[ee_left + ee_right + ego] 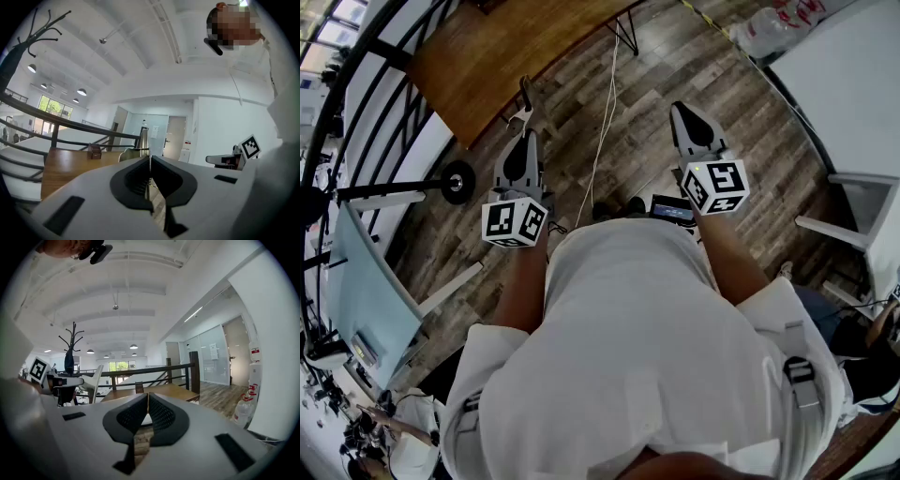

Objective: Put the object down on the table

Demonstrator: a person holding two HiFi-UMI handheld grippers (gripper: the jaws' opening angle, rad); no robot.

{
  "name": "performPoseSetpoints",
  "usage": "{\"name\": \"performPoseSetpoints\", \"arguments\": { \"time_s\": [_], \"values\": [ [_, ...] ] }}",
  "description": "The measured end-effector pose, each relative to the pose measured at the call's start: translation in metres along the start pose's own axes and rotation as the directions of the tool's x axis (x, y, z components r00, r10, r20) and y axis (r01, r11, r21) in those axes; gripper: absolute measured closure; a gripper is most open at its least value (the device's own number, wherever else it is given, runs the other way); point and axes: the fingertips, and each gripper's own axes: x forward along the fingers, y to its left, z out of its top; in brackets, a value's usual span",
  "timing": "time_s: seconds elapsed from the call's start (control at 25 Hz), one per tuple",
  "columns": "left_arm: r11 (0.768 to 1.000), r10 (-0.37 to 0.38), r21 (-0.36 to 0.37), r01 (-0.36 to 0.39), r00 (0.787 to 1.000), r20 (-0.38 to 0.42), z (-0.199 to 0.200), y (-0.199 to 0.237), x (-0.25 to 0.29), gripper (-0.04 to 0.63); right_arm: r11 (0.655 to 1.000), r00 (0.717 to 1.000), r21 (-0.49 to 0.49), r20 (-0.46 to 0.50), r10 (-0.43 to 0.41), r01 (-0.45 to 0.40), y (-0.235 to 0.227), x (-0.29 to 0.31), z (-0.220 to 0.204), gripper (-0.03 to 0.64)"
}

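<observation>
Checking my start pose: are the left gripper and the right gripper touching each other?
Apart. The head view shows the left gripper and right gripper side by side, with brown wood-plank floor and a thin white cable between them.

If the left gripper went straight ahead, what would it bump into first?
Probably the wooden table, near its edge. The shut left gripper points about there, though depth is hard to judge.

The person is holding both arms forward in the upper middle of the head view. The left gripper (525,98) is pointing ahead with its jaws pressed together. The right gripper (682,114) is pointing ahead too, jaws likewise meeting. The bare left forearm (523,281) and right forearm (727,251) are running roughly parallel.
</observation>
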Motion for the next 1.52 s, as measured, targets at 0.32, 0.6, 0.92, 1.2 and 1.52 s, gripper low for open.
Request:
{"name": "performPoseSetpoints", "arguments": {
  "time_s": [0.32,0.6,0.92,1.2,1.52],
  "values": [
    [1.000,-0.001,0.027,0.000,0.999,0.034,0.017,-0.011,0.017,0.577,1.000,1.000,-0.005,0.006,-0.005,0.005,-0.022,-0.007,-0.001,0.591],
    [0.999,-0.036,0.010,0.036,0.999,0.030,0.017,-0.032,0.022,0.577,0.998,0.998,0.068,0.055,-0.008,0.004,-0.053,-0.031,-0.002,0.589],
    [0.996,-0.090,0.012,0.090,0.995,-0.035,-0.002,-0.074,0.040,0.577,0.994,0.996,0.092,0.073,0.052,-0.058,-0.076,-0.064,-0.015,0.589],
    [0.990,-0.140,-0.017,0.139,0.987,-0.078,-0.035,-0.117,0.065,0.577,0.993,0.999,0.114,0.033,0.038,-0.041,-0.109,-0.087,-0.045,0.589],
    [0.984,-0.175,-0.036,0.172,0.976,-0.131,-0.055,-0.128,0.097,0.577,0.987,1.000,0.159,0.010,-0.001,0.000,-0.140,-0.070,-0.055,0.589]
  ]
}}
